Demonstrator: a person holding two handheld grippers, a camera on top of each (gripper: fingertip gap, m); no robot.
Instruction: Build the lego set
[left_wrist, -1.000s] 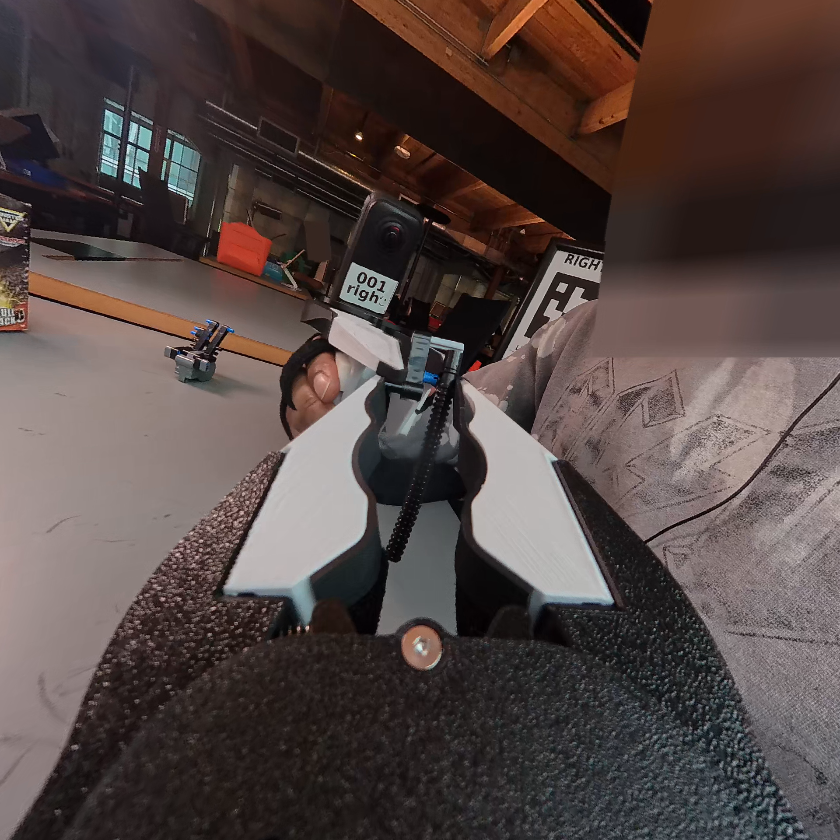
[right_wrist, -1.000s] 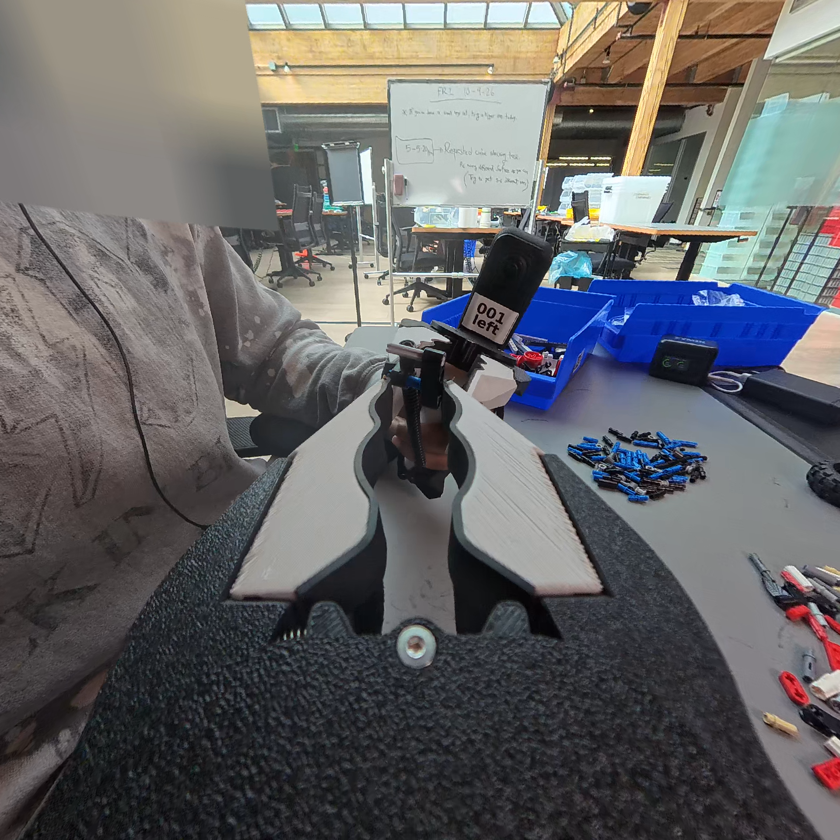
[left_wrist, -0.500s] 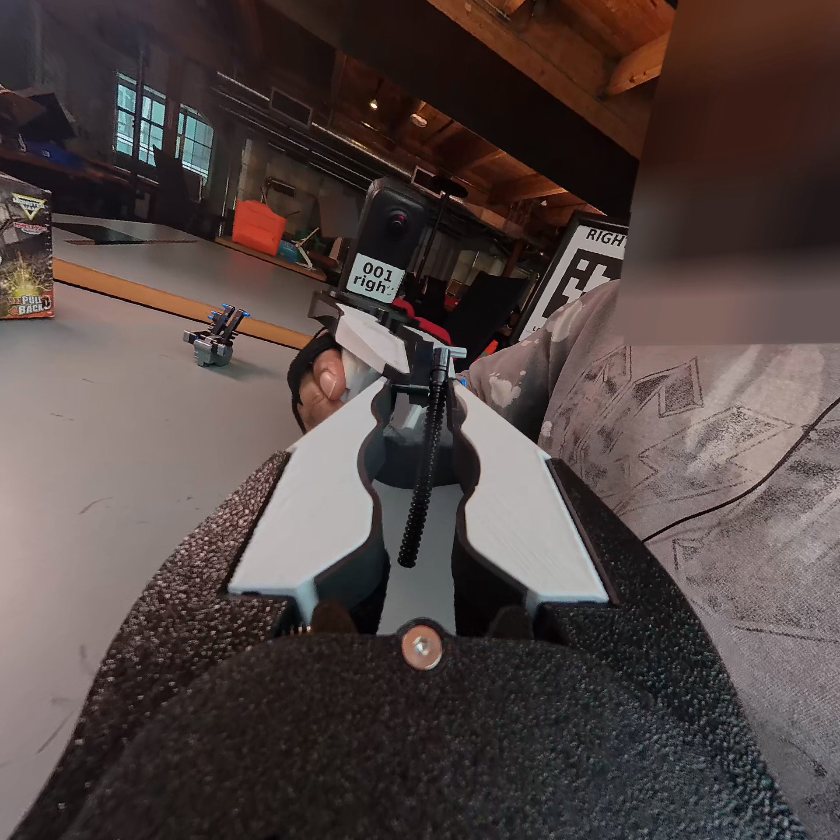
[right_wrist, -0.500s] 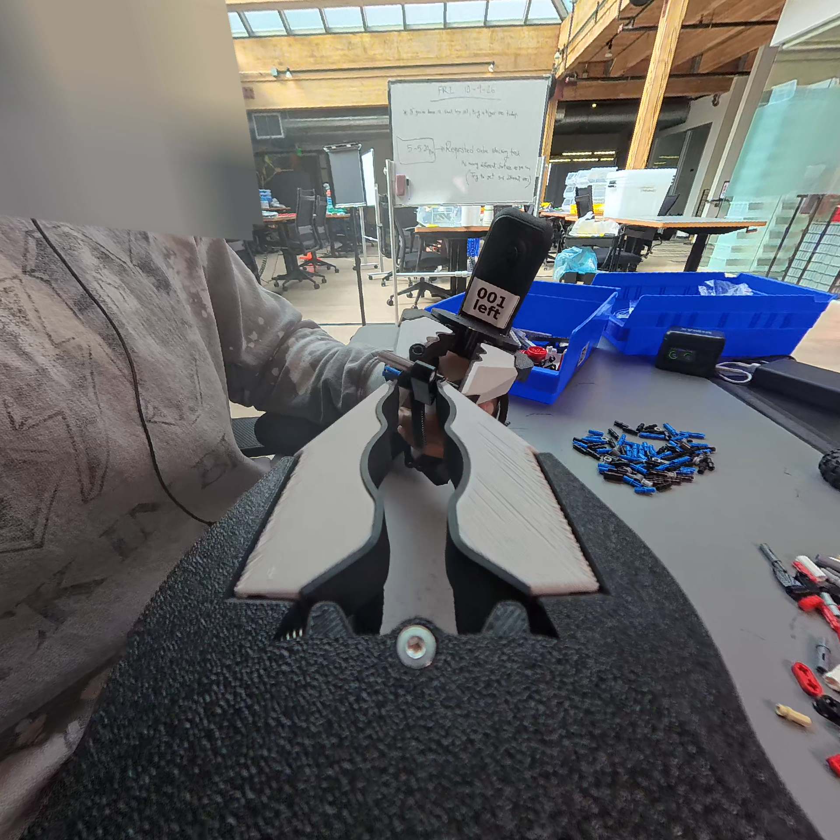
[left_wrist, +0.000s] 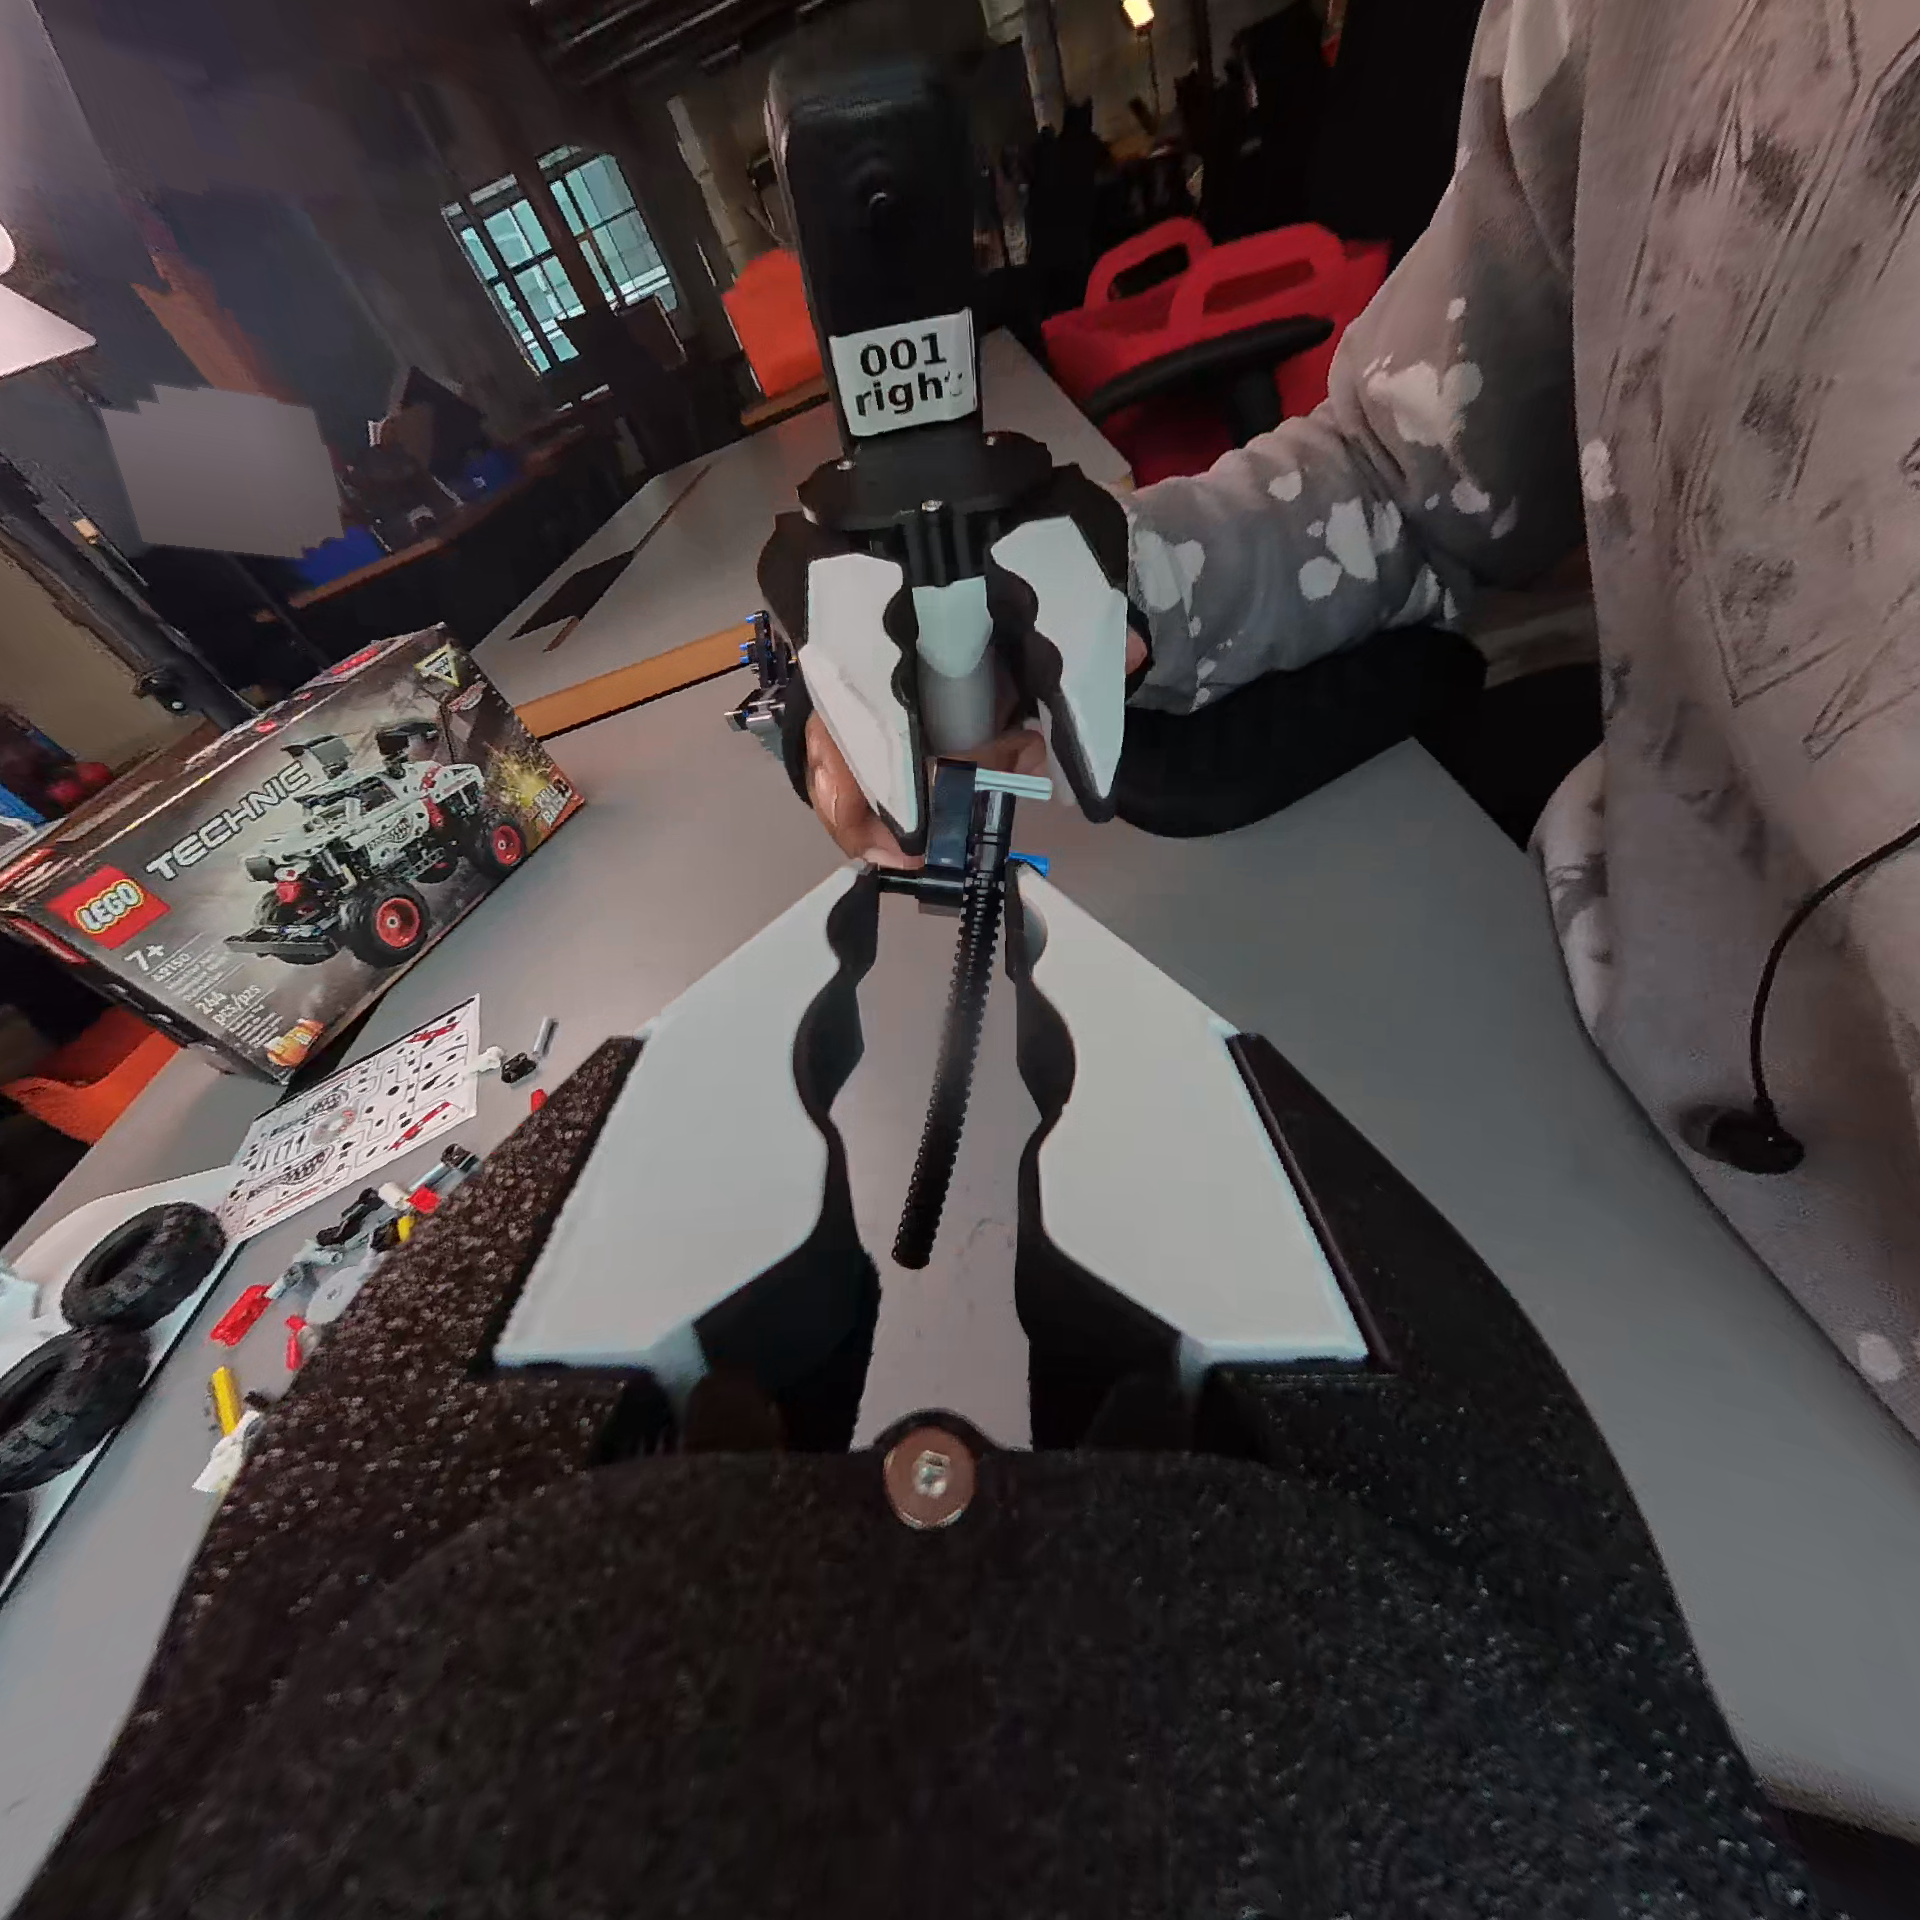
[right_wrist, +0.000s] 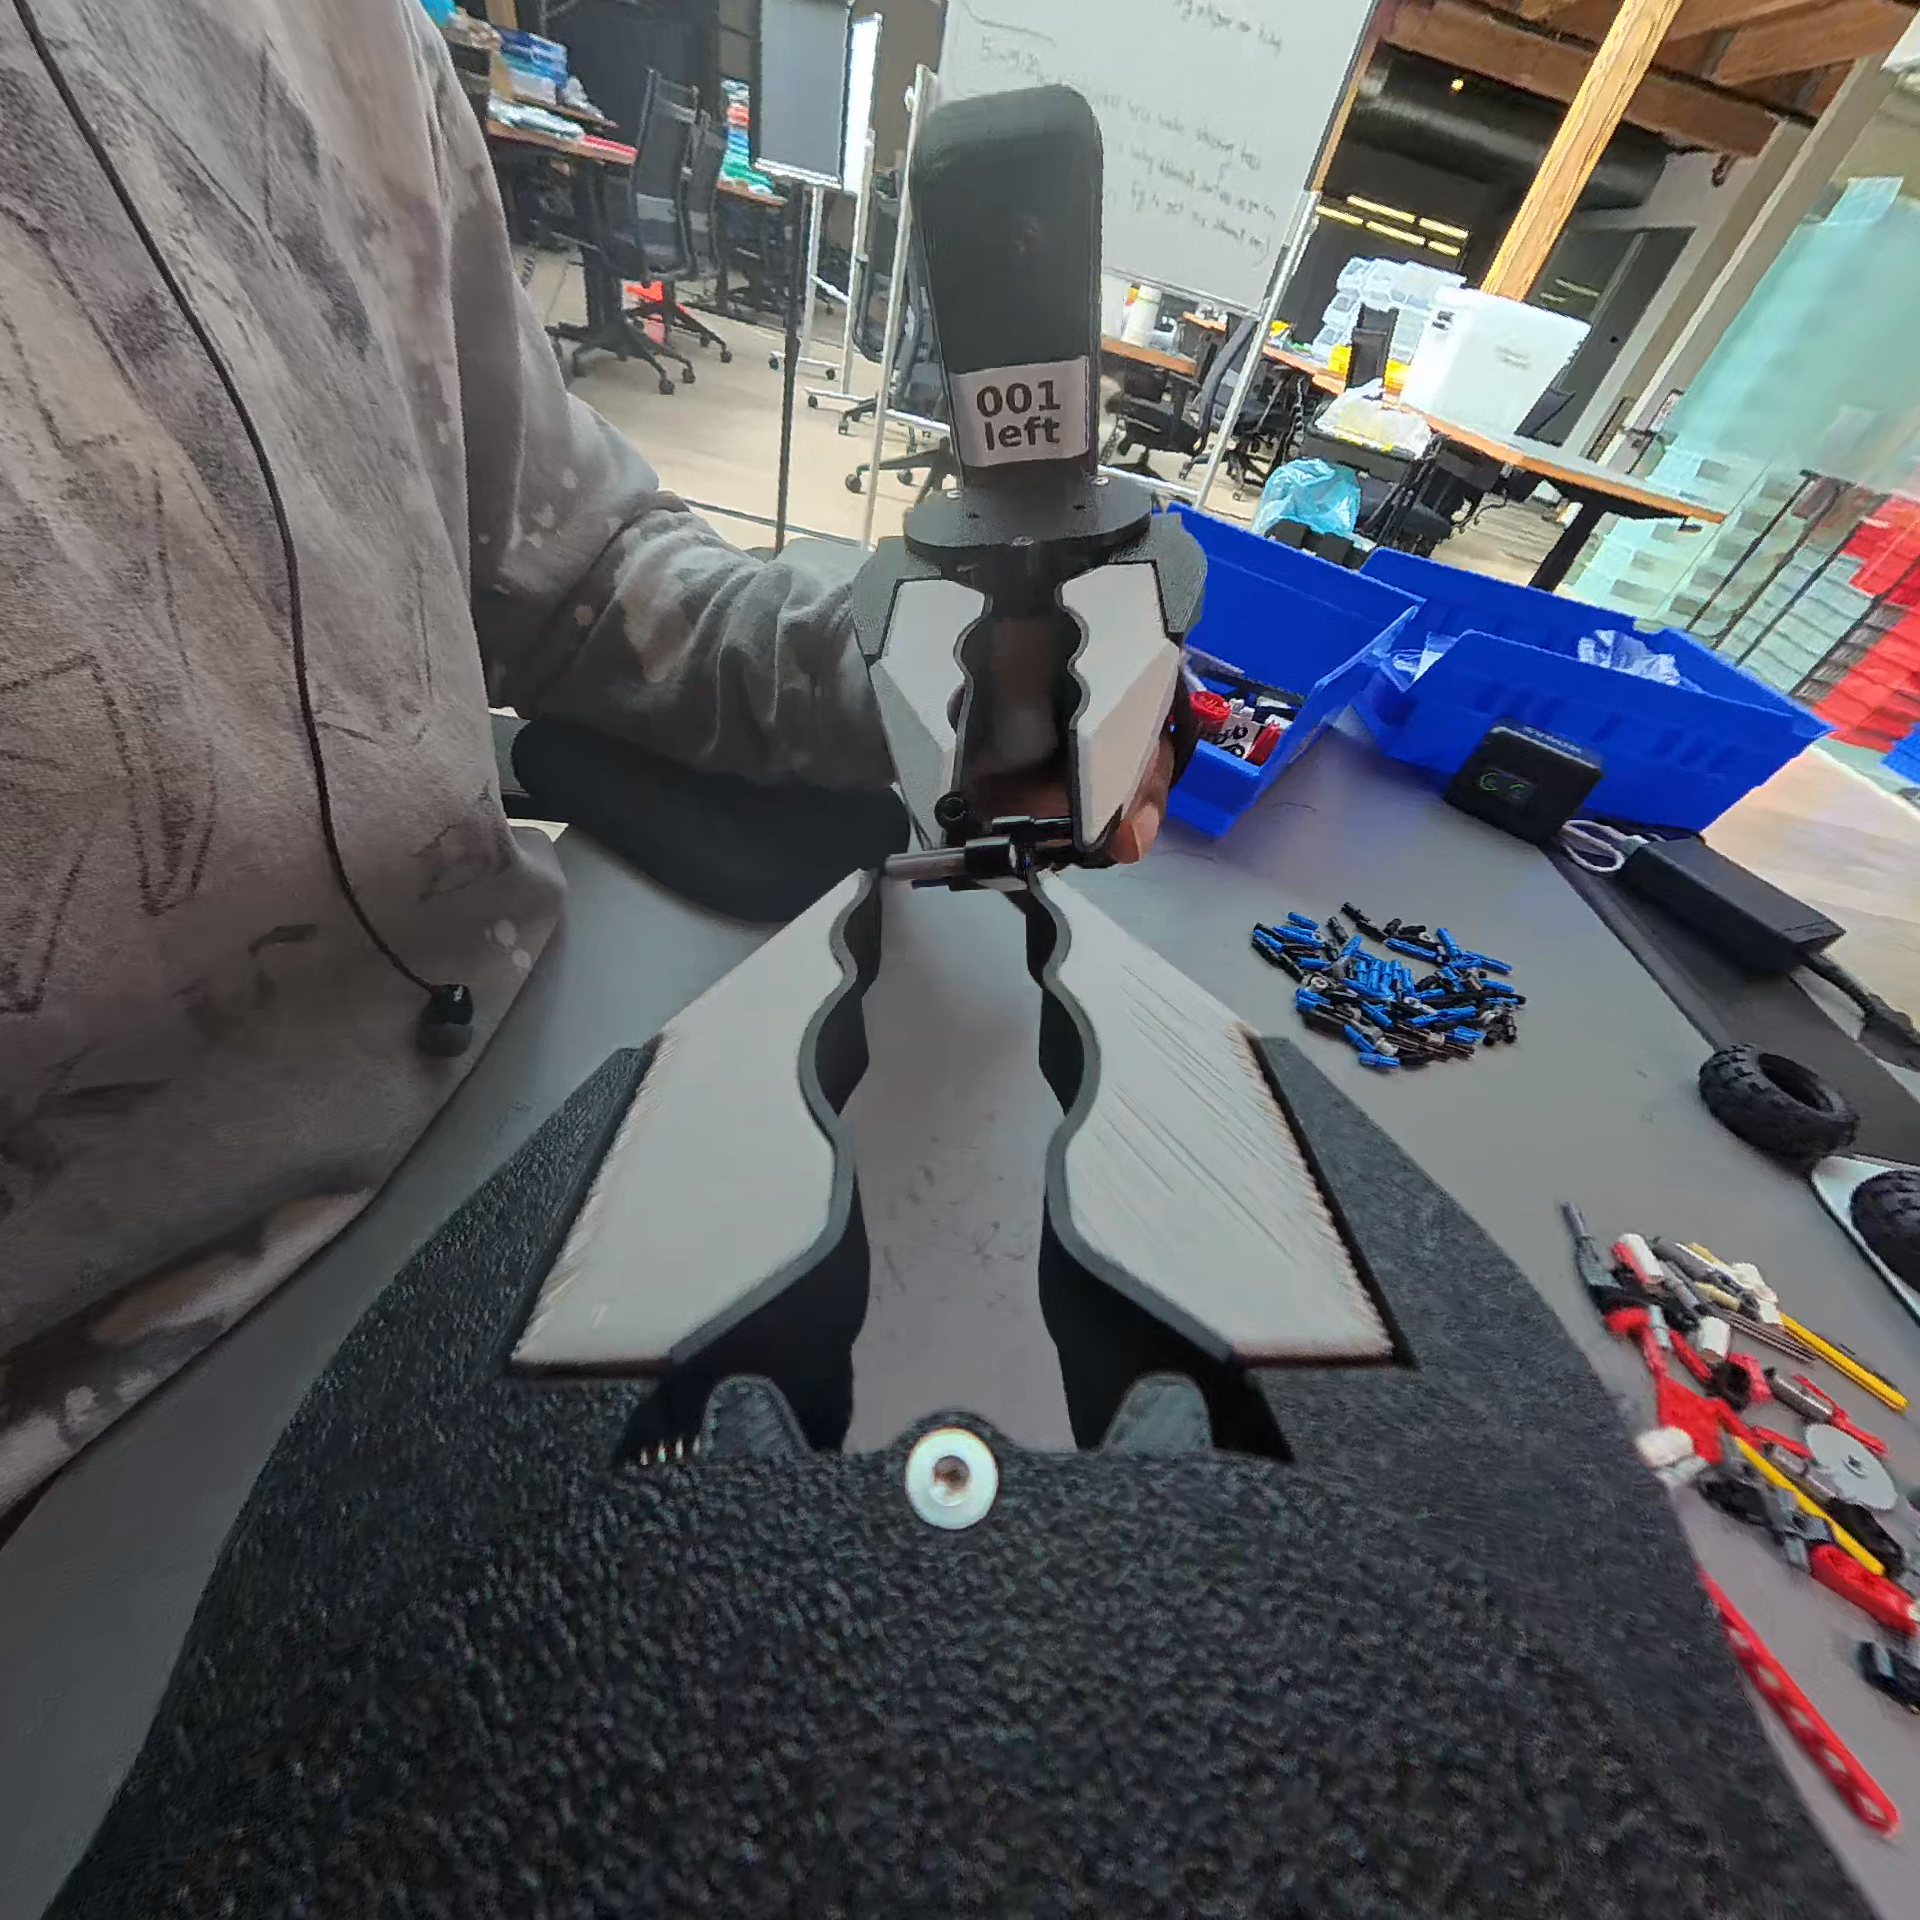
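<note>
Blue bins and a black box are set on the grey bench; a whiteboard is seen behind.

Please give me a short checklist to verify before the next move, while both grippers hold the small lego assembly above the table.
1. Left gripper shut on the black ribbed axle: ok.
2. Right gripper shut on the small black assembly: ok.
3. Axle seated in the assembly: cannot tell, fingertips hide the joint.
4. Table below is free of parts: ok.
5. Blue and black pins beside the right gripper, within view: ok.
6. Picture is sharp enough to judge alignment: not ok, slightly blurred.
</note>
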